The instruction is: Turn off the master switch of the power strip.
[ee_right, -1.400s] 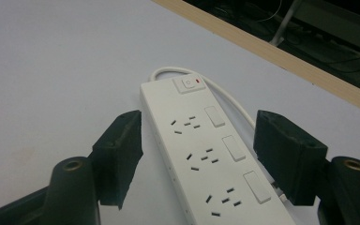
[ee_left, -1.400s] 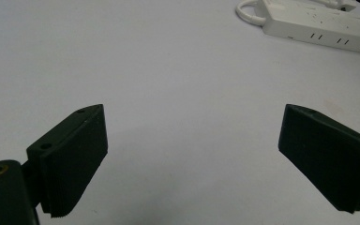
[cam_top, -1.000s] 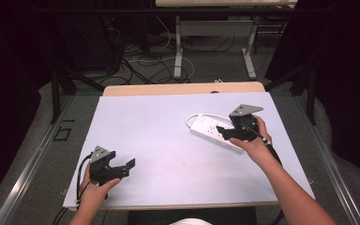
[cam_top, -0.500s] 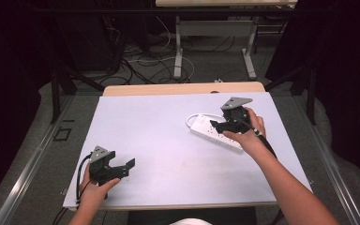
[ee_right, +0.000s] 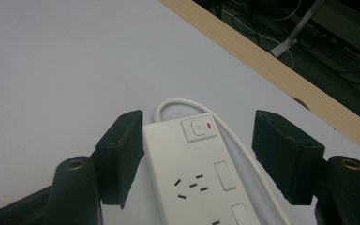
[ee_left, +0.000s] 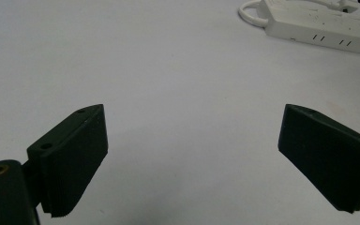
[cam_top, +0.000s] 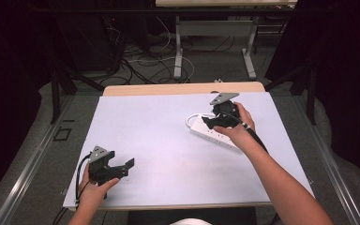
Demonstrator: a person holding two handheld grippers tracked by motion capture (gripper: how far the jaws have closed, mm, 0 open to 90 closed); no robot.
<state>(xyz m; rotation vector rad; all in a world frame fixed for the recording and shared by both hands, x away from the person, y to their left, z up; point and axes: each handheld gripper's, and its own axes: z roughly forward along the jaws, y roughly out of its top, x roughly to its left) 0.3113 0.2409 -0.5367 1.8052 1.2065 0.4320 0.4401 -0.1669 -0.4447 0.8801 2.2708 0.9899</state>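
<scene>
Jaws of the right gripper (ee_right: pixel 197 159) are spread wide, one on each side of a long white plastic power strip (ee_right: pixel 194 176). In the right gripper view the left jaw sits just beside the strip's long edge, maybe touching it, but I cannot tell for sure. The right jaw is apart from the strip, with a gap and the thin white cord (ee_right: pixel 225 129) in between. The strip is not squeezed. Between the jaws, at the strip's far end, is a small square switch with a red dot (ee_right: pixel 198 128). Closer to the camera are socket holes and two more white switches. The cord loops out past the far end of the strip.

In the high view the right gripper (cam_top: pixel 214 120) is over the end of the power strip (cam_top: pixel 215 135), held in the person's right hand (cam_top: pixel 236 129) on the flat white table top (cam_top: pixel 159 126).

The left gripper (ee_left: pixel 192 159) is wide open too and holds nothing. Only bare table (ee_left: pixel 168 70) lies between its jaws. The power strip (ee_left: pixel 318 26) is well apart from it, far ahead and to its right. In the high view the left gripper (cam_top: pixel 122 168) sits low near the table's front edge, held in the left hand (cam_top: pixel 93 190).
</scene>
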